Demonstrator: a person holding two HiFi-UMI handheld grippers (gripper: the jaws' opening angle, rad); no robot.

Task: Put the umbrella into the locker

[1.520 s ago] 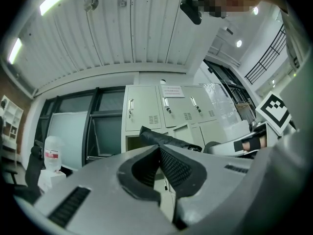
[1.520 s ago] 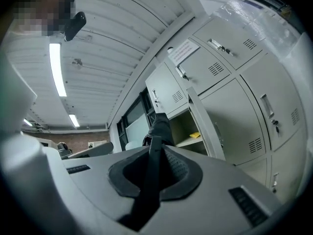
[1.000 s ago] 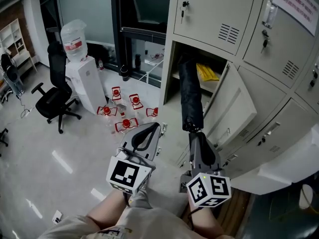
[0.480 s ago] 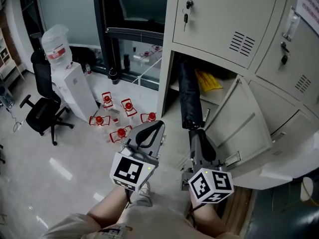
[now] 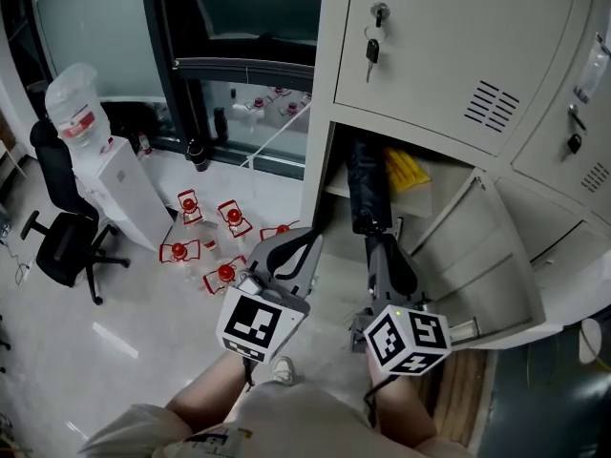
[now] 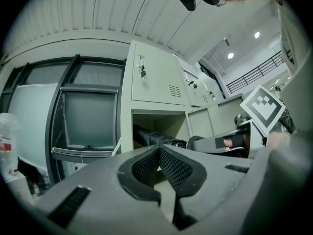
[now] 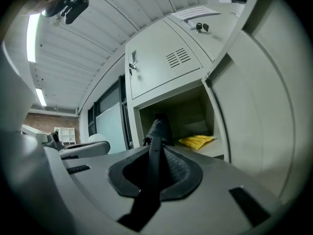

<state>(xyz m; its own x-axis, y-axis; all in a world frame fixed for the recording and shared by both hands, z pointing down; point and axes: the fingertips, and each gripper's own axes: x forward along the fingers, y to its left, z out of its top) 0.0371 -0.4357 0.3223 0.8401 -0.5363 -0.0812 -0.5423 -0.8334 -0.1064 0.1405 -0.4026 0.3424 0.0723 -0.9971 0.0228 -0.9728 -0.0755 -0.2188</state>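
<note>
My right gripper (image 5: 375, 241) is shut on a black folded umbrella (image 5: 367, 191), which points level at the open locker compartment (image 5: 434, 175). Its far end is inside the opening, beside a yellow packet (image 5: 405, 168) on the shelf. In the right gripper view the umbrella (image 7: 157, 136) runs out between the pads toward the compartment (image 7: 193, 119). My left gripper (image 5: 307, 242) is shut and empty, to the left of the umbrella and in front of the locker's left edge. The left gripper view shows the umbrella (image 6: 152, 138) lying into the opening.
The compartment's door (image 5: 482, 251) stands swung open to the right. Keys (image 5: 372, 50) hang from the closed locker above. On the floor to the left are several red-capped bottles (image 5: 203, 239), a water dispenser (image 5: 119, 191) and a black office chair (image 5: 59, 241).
Both grippers have moved toward the locker, and the umbrella's far end has gone deeper into the open compartment. The right grip on it is unchanged.
</note>
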